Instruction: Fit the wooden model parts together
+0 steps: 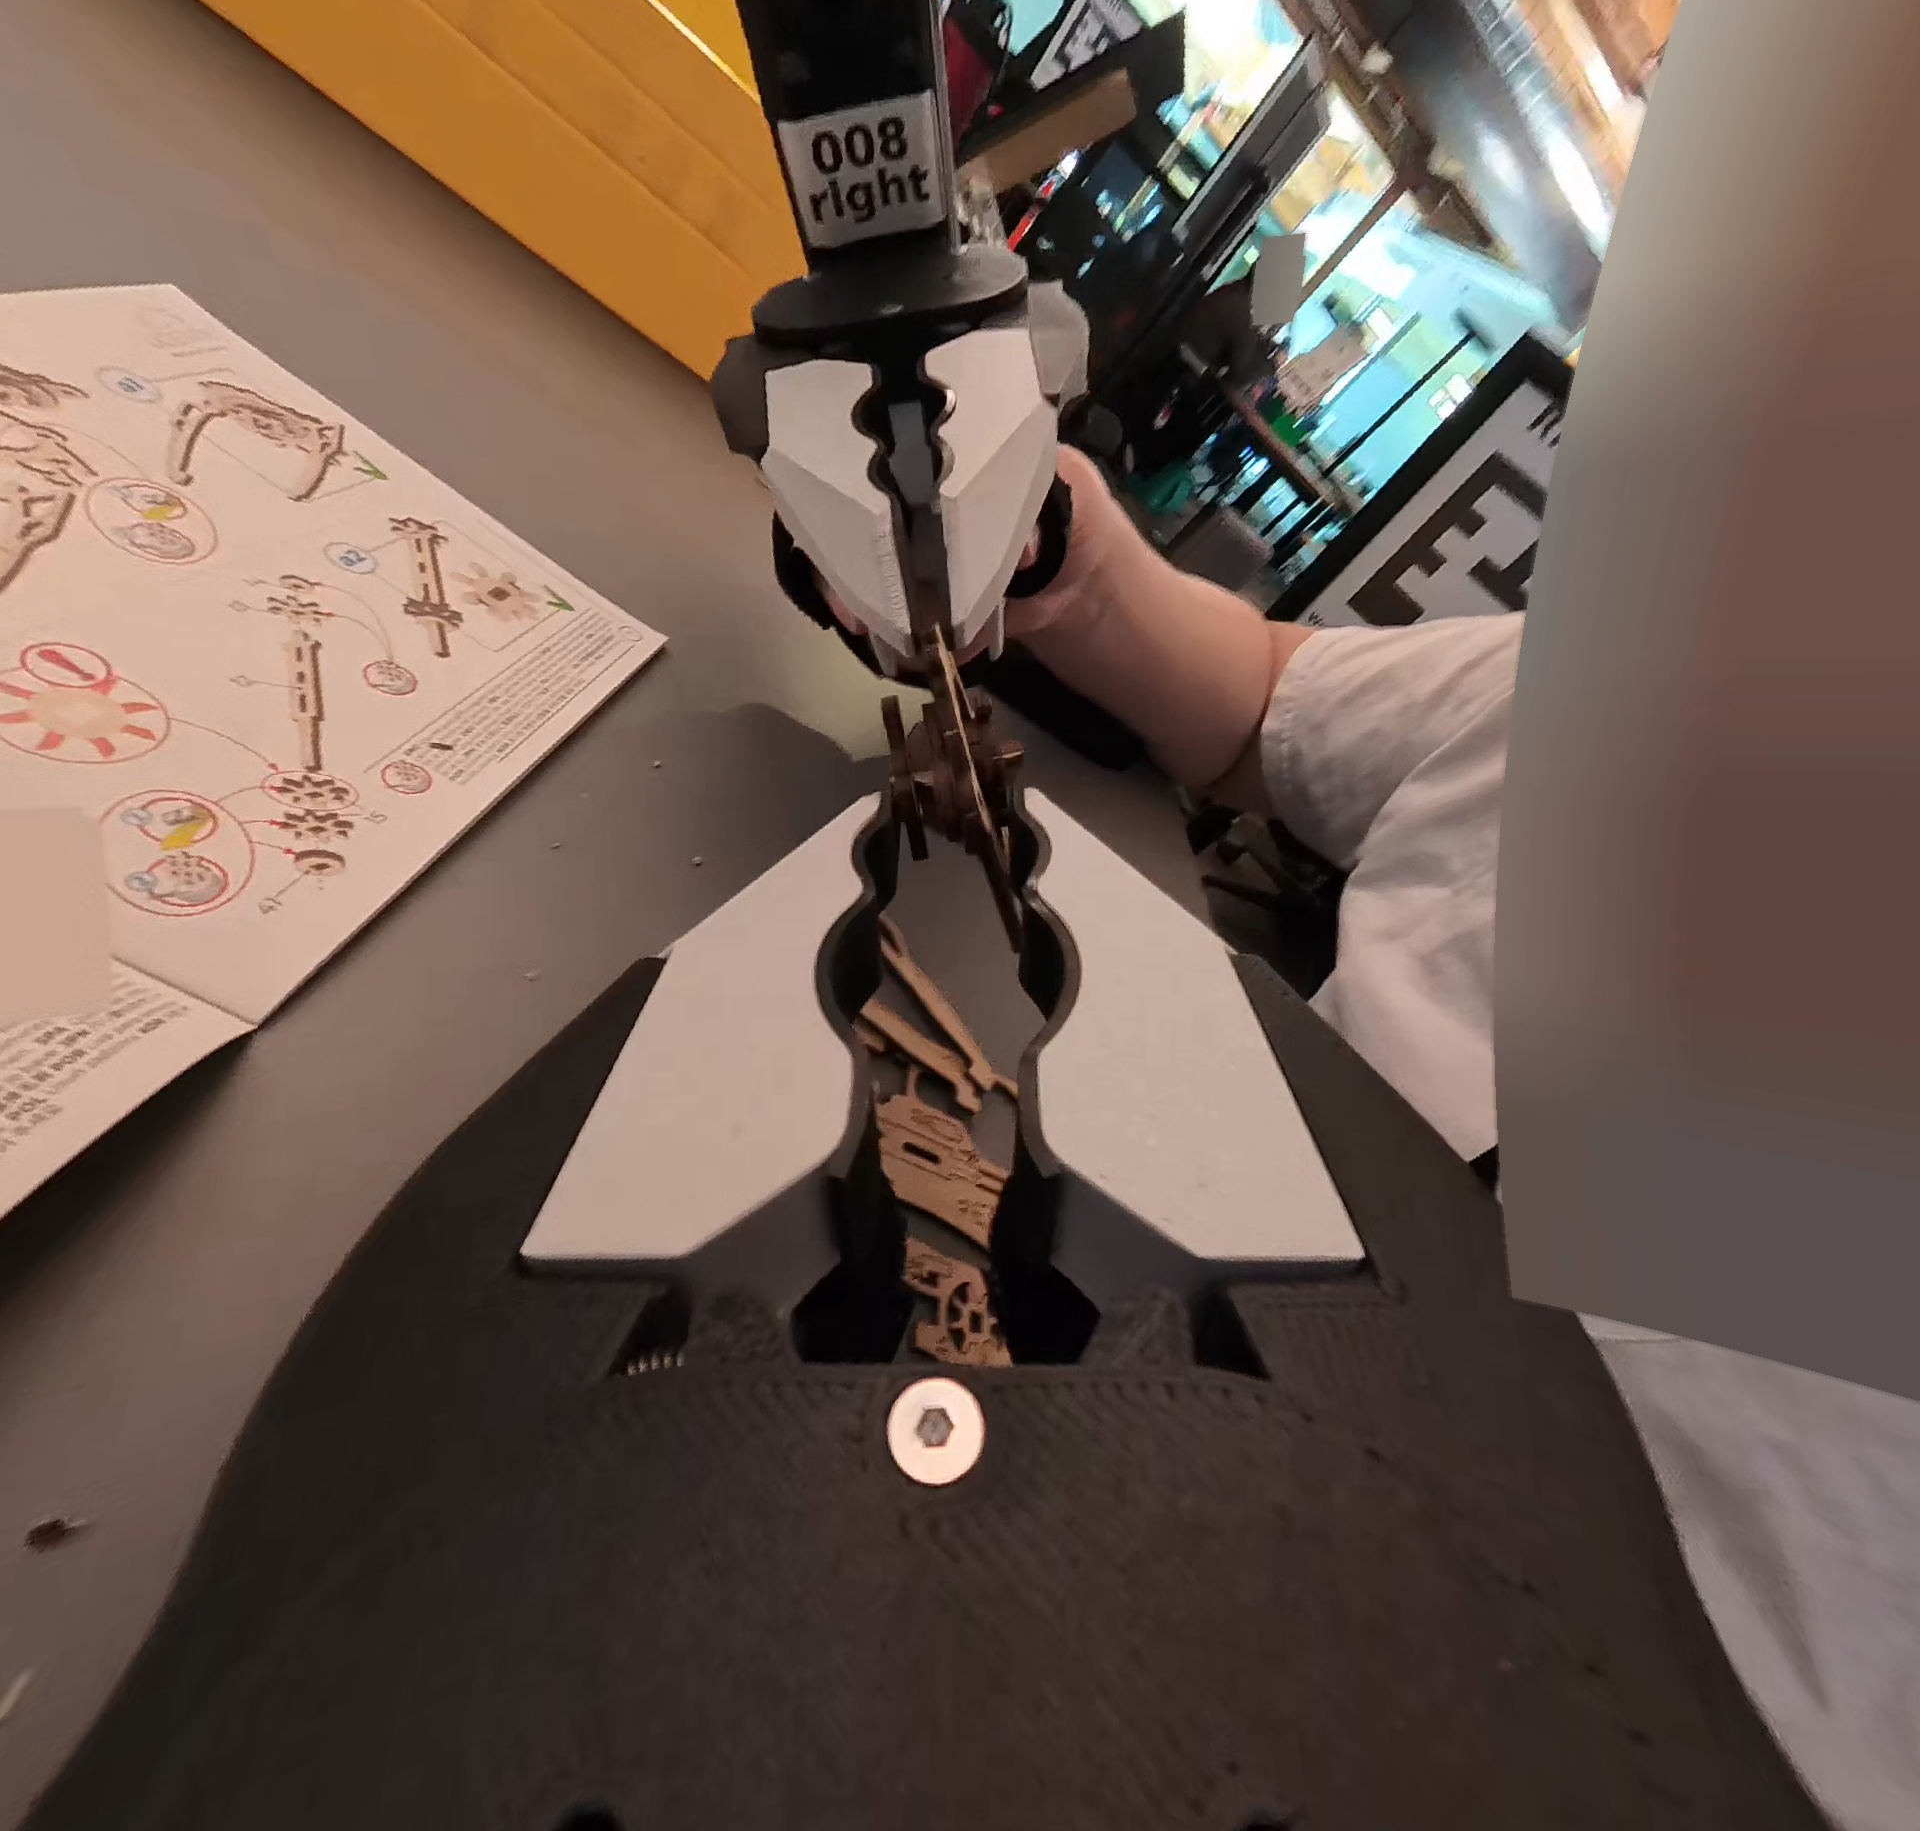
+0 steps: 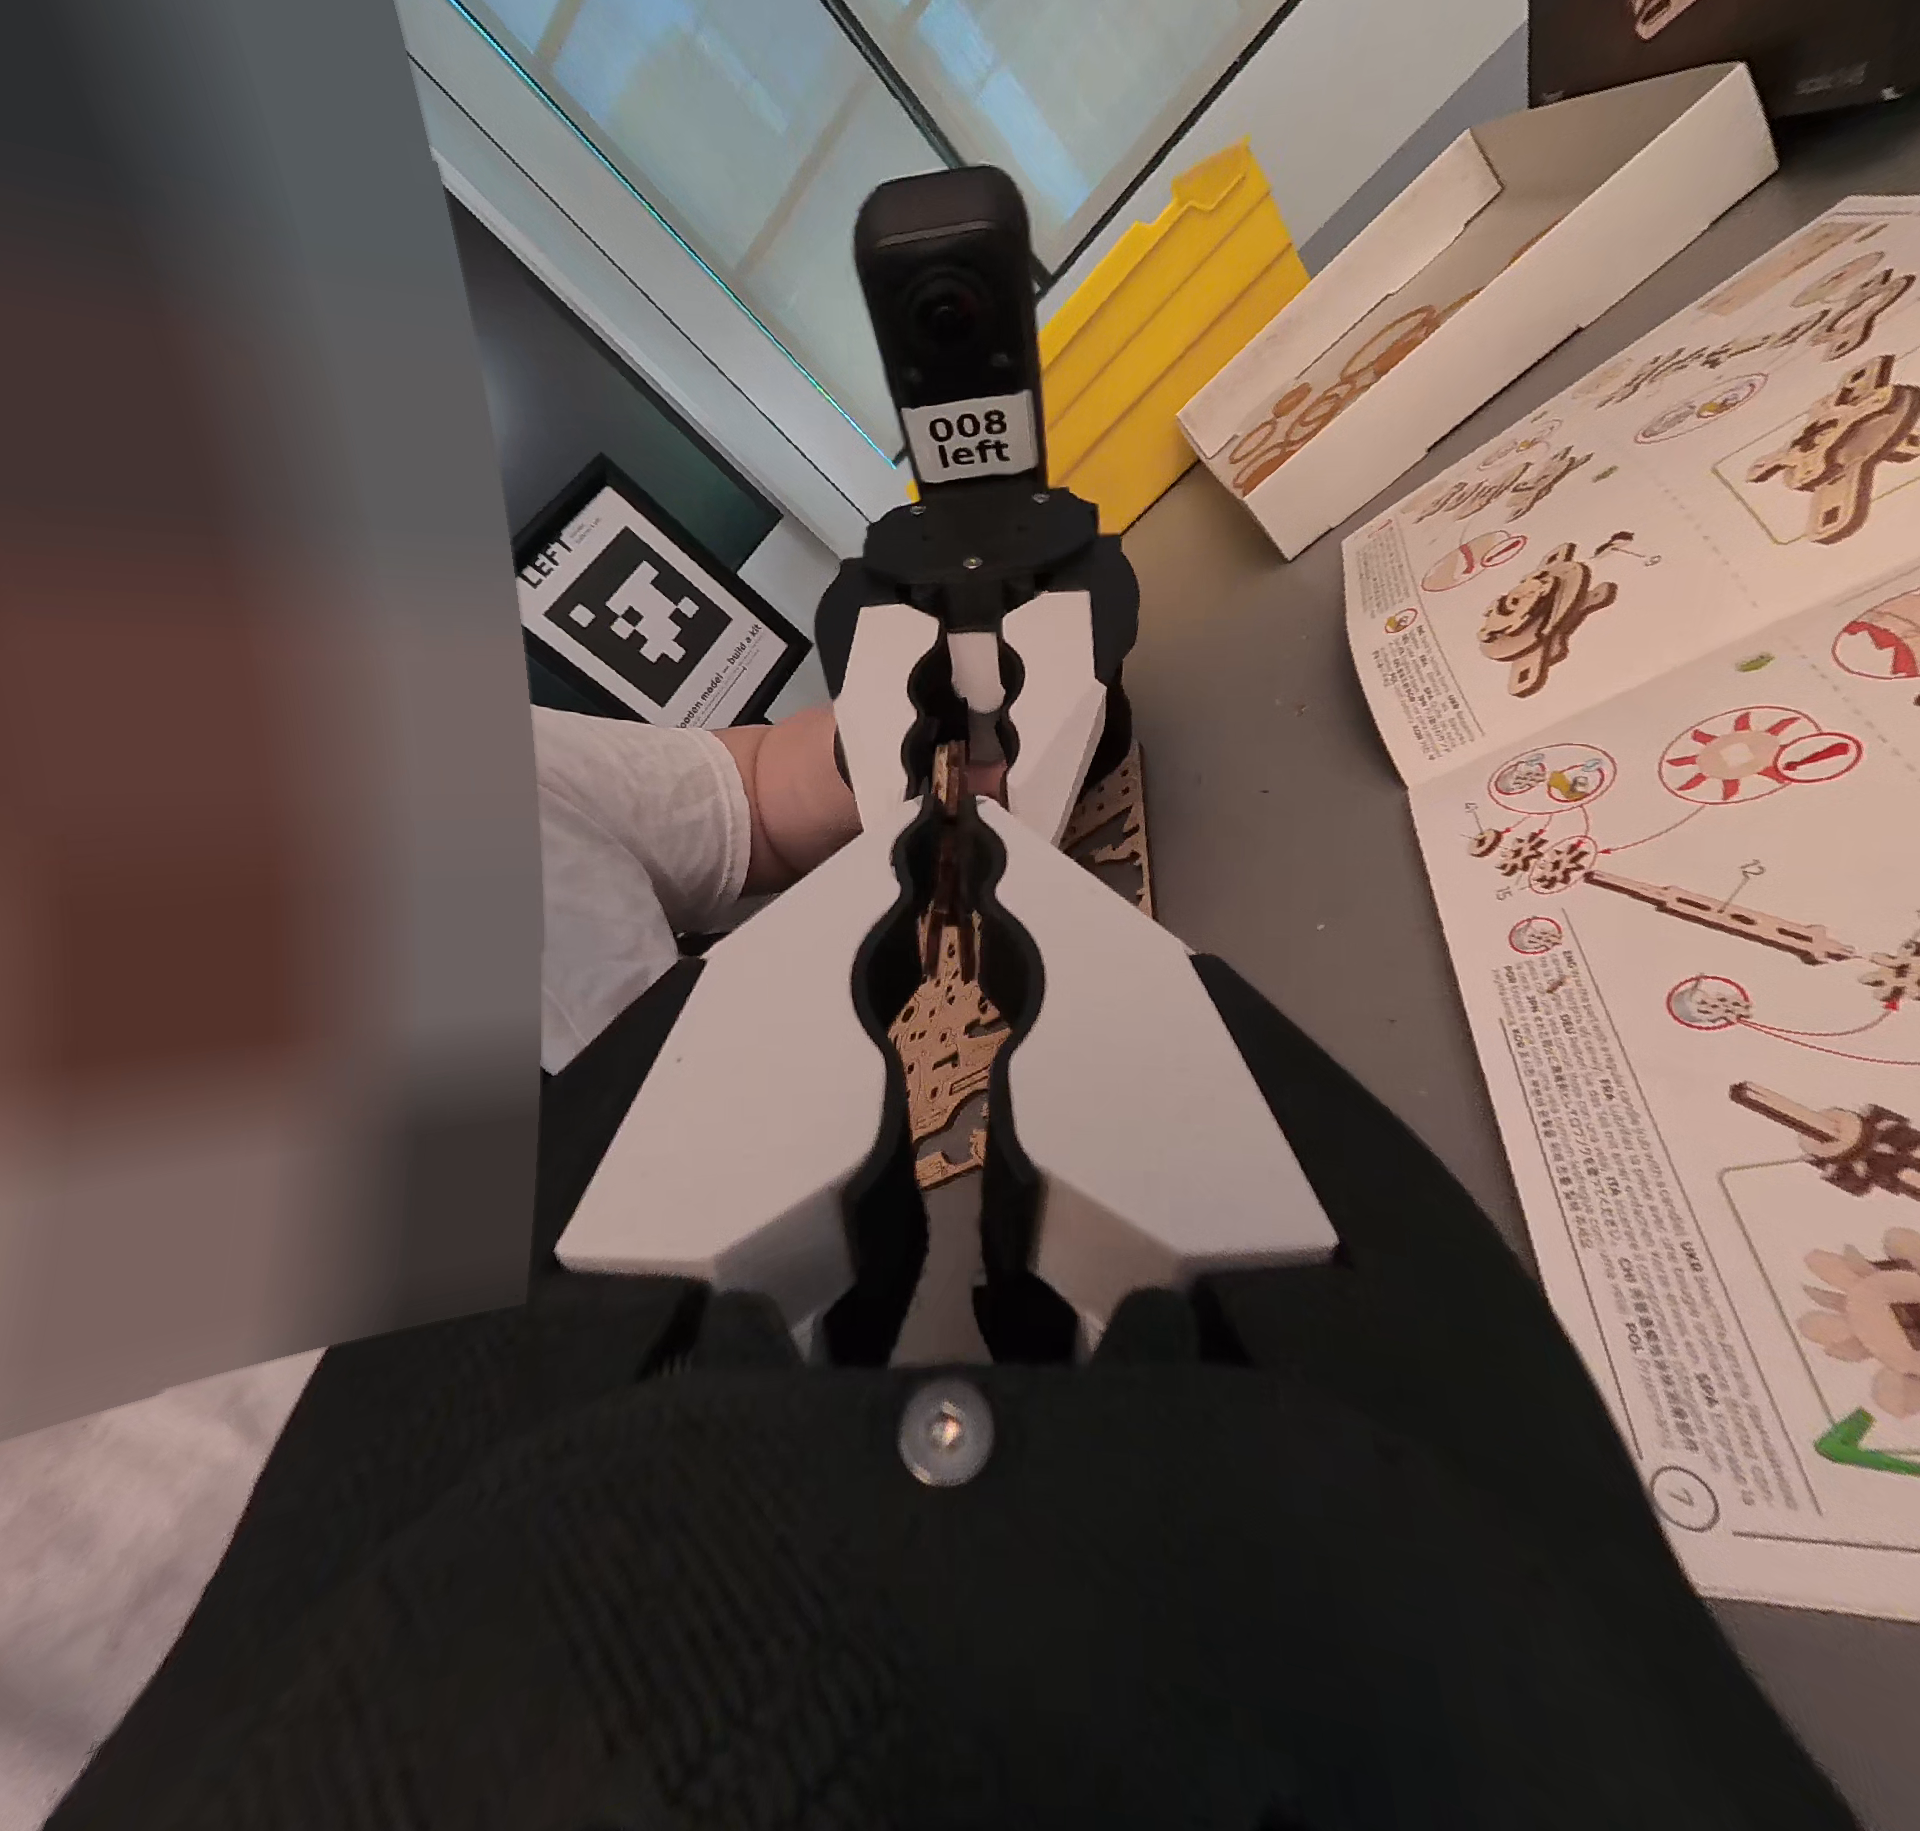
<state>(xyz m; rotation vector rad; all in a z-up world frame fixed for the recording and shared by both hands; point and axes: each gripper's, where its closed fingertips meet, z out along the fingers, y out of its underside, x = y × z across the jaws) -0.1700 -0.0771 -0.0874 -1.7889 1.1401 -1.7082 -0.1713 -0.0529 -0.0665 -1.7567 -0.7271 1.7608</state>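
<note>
Right wrist view: white box [image 2: 1621, 254] holds wooden rings [image 2: 1340, 389]; both grippers [image 2: 940, 825] [image 1: 940, 794] clench wooden model [image 1: 951, 753].

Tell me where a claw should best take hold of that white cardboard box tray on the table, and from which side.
Grip the white box tray by one thin upright wall, probably the long near wall facing the instruction sheet. Come from above, one finger inside and one outside. It is open-topped and too broad to span, and loose wooden pieces lie inside, so keep it level.
</note>
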